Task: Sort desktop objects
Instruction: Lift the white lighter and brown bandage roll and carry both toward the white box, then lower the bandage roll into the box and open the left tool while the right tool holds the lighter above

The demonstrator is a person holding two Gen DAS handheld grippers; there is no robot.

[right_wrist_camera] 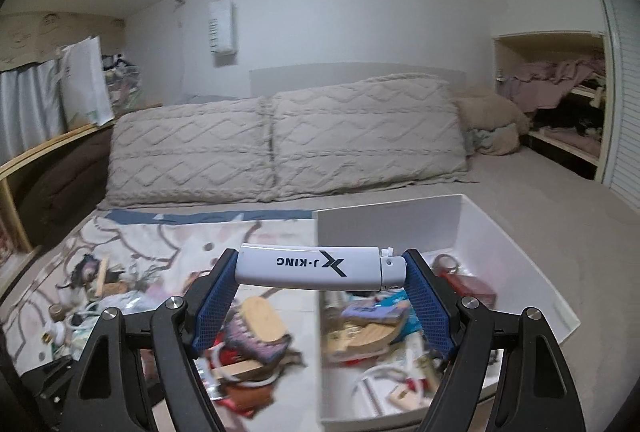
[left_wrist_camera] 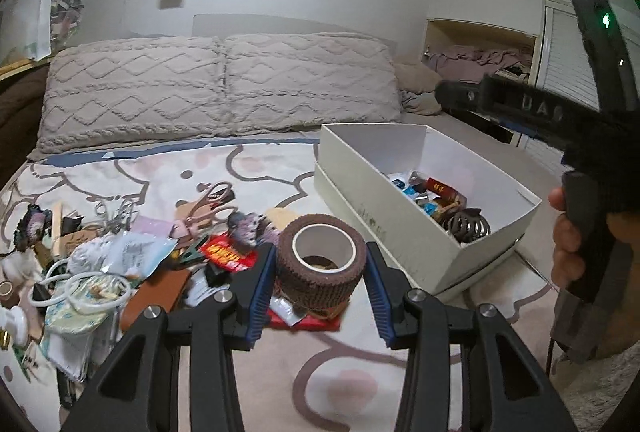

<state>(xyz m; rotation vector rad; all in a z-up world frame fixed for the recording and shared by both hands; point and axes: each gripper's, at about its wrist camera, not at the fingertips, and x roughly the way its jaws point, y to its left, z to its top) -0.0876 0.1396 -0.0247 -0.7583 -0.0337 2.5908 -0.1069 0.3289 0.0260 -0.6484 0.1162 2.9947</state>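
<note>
Desktop objects lie in a heap [left_wrist_camera: 108, 264] on the patterned bedspread [left_wrist_camera: 248, 168], left of the white cardboard box [left_wrist_camera: 372, 208] in your left wrist view.

Left gripper [left_wrist_camera: 320, 272]: your jaws pinch a roll of brown self-adhesive wrap [left_wrist_camera: 320, 264], blue pads pressed to both sides, white core facing up. The roll is lifted clear of the bedspread, above a red packet [left_wrist_camera: 308, 320].

Right gripper [right_wrist_camera: 320, 268]: your jaws stand wide and clamp a white lighter [right_wrist_camera: 316, 268] lengthwise, one pad on each end. Its print reads "J-KING", upside down from this view. The metal cap end sits at the right pad. The lighter hangs over the box's near left wall [right_wrist_camera: 320, 344], partly above the box interior.

Box contents, left wrist view: a dark coiled spring clip [left_wrist_camera: 470, 226], a red-and-gold pack [left_wrist_camera: 444, 190], small blue items [left_wrist_camera: 412, 192]. The right wrist view of the contents is blurred; a white ring [right_wrist_camera: 384, 376] and a wooden piece [right_wrist_camera: 360, 336] can be made out.

Heap: scissors with pinkish handles [left_wrist_camera: 212, 200], white cable loops [left_wrist_camera: 92, 292], a tan leather strip [left_wrist_camera: 156, 296], crumpled foil pouches [left_wrist_camera: 132, 252].

Your right hand [left_wrist_camera: 568, 244] grips its black tool's handle at the right edge of the left wrist view, just beyond the box.

Two knitted beige pillows [left_wrist_camera: 216, 88] lie along the headboard behind everything.
</note>
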